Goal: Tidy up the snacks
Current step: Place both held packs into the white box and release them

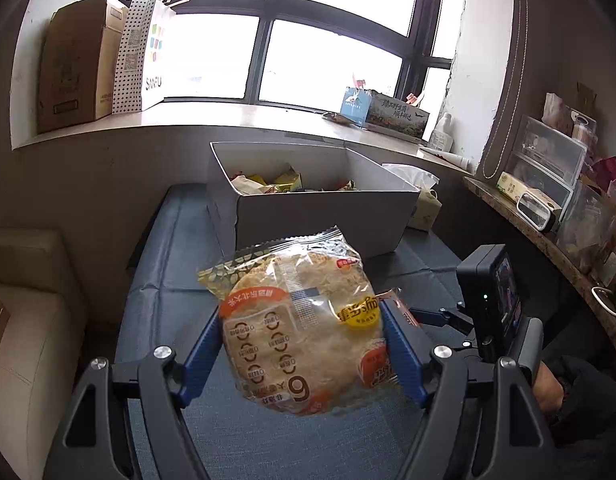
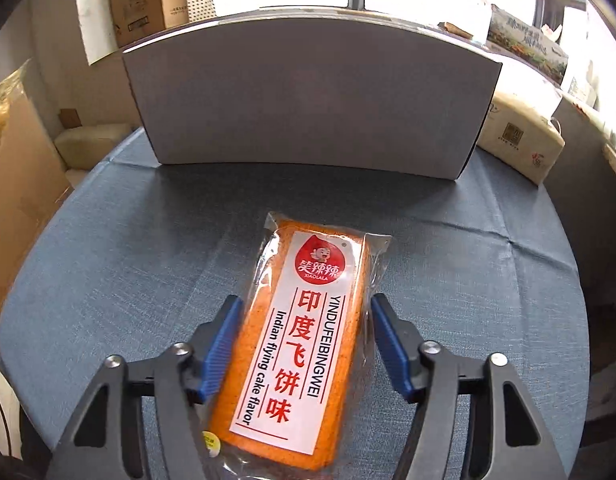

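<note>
My left gripper (image 1: 302, 340) is shut on a round rice-cracker packet (image 1: 296, 328) and holds it above the blue cloth, in front of the white box (image 1: 320, 216). The box holds several snack packets (image 1: 284, 182). My right gripper (image 2: 306, 336) is open around an orange flat snack packet (image 2: 304, 332) with a white label; the packet lies on the blue cloth (image 2: 128, 248), and the blue pads (image 2: 222, 344) stand beside its long edges, the left one close, the right one apart. The white box (image 2: 308, 112) stands just beyond it. The right gripper body also shows in the left wrist view (image 1: 488, 308).
A tissue pack (image 2: 520, 136) stands right of the box. A windowsill (image 1: 236, 114) behind carries cardboard boxes (image 1: 76, 60), a paper bag and cartons. A cluttered shelf (image 1: 556, 216) runs along the right. A cream cushion (image 1: 24, 320) lies at the left.
</note>
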